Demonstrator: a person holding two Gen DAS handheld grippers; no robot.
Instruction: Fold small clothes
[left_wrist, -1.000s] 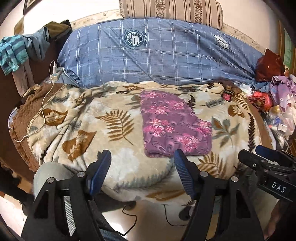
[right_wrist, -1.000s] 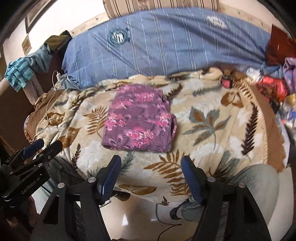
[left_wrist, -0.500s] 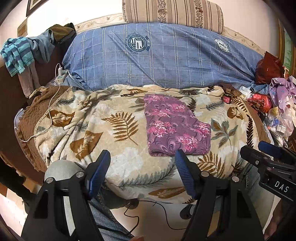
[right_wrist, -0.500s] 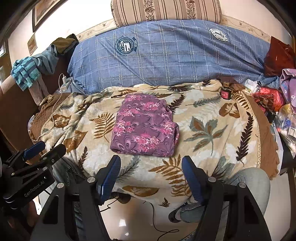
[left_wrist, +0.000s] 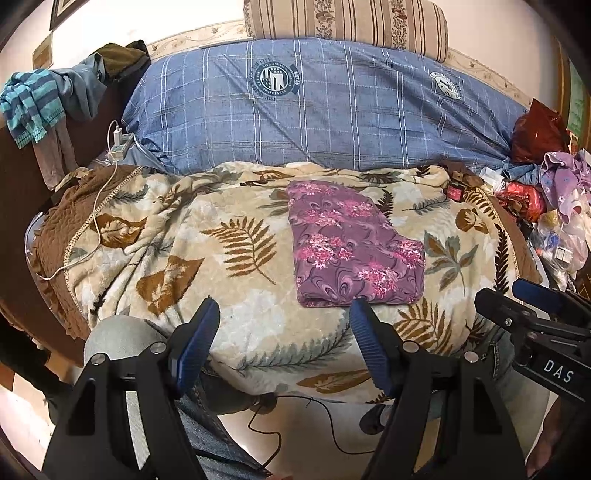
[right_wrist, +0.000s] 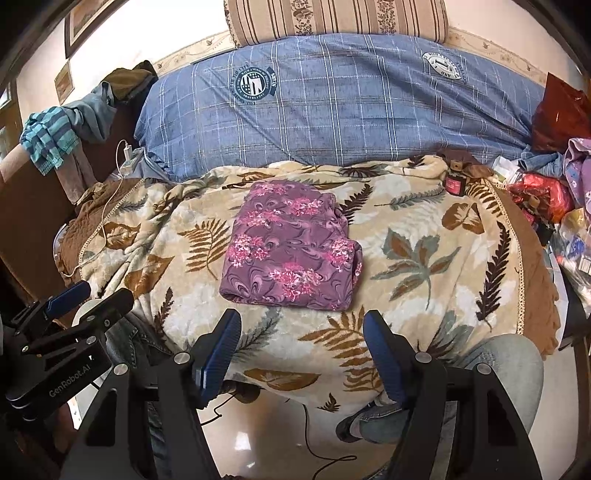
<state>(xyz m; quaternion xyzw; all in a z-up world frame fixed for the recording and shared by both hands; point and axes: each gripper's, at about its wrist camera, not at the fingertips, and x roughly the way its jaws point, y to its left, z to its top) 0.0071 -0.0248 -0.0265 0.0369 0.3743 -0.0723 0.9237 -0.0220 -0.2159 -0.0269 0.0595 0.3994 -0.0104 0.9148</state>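
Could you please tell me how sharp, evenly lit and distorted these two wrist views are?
Left wrist view: sharp, soft even light, the purple floral garment crisp, strong fisheye bowing of the blue plaid bedding, dark vignette corners. Right wrist view: equally sharp, the garment clear, bright glare on the floor.

Left gripper (left_wrist: 284, 334): hovering, jaws gaping wide, gripping nothing. Right gripper (right_wrist: 303, 345): hovering level alongside, jaws likewise gaping, gripping nothing.

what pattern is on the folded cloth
Purple with pink flower clusters; clearest in the right wrist view.
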